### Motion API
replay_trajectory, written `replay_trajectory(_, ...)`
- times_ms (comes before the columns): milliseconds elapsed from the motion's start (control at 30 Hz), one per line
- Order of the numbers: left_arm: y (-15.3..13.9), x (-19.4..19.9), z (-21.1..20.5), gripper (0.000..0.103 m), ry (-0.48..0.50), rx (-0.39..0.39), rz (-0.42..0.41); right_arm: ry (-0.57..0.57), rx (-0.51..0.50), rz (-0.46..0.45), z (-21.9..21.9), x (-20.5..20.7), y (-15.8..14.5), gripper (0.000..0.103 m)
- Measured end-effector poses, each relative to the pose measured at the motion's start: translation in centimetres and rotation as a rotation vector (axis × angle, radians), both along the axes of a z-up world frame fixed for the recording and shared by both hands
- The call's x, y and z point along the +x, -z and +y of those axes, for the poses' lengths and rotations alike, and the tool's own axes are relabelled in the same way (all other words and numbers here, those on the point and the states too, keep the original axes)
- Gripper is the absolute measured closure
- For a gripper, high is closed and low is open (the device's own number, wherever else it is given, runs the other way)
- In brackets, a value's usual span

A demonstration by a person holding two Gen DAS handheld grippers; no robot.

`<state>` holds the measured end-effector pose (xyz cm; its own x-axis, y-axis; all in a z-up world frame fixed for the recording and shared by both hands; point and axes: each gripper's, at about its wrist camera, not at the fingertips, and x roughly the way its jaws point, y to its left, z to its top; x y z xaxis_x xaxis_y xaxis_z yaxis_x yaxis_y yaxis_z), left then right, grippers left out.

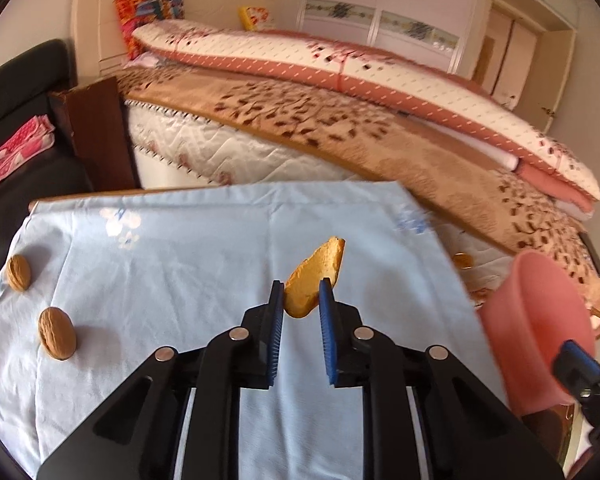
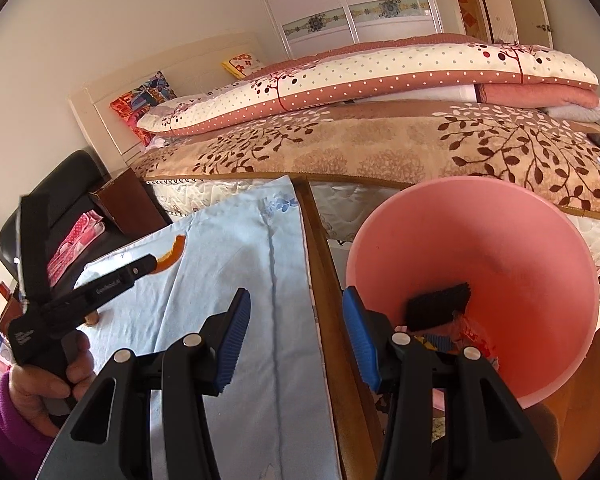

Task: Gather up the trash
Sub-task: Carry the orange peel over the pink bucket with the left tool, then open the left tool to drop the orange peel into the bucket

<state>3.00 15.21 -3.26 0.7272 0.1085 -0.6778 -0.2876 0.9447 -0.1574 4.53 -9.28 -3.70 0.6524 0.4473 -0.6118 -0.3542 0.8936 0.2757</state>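
Observation:
A curved piece of orange peel (image 1: 314, 276) is pinched between the blue pads of my left gripper (image 1: 302, 294), which is shut on it just above the light-blue cloth (image 1: 180, 280). From the right wrist view the left gripper (image 2: 156, 266) shows at the left in a hand with a purple sleeve, with the peel (image 2: 175, 251) at its tip. My right gripper (image 2: 300, 340) stands open over the cloth's edge with nothing between its fingers. A pink bin (image 2: 500, 240) tilts its mouth toward me right beside the right finger. It holds a black ribbed piece (image 2: 440, 306) and colourful wrappers (image 2: 474, 336).
Two walnuts (image 1: 19, 273) (image 1: 57, 333) lie on the cloth's left side. The pink bin (image 1: 536, 328) sits off the table's right edge. Behind the wooden table edge (image 2: 320, 264) runs a bed with piled blankets (image 1: 340, 120). A dark chair (image 1: 16, 92) stands at the left.

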Motion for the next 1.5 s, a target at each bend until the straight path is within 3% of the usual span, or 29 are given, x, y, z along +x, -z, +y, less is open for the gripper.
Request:
replay_trajectory(267, -2.5, -0.2, -4.6, 0.086, 0.119, -0.001, -0.051, 0.05, 0.013, -0.005, -1.5, -0.2, -0.4, 0.056)
replay_trajectory(733, -4.0, 0.6, -12.1, 0.086, 0.269, 0.024, -0.075, 0.142, 0.013, -0.051, -5.1, -0.7, -1.7, 0.055)
replay_trajectory(1500, -3.4, 2.2, -19.4, 0.086, 0.402, 0.061, -0.063, 0.331, 0.011, -0.006, -11.4, 0.3, -0.5, 0.055)
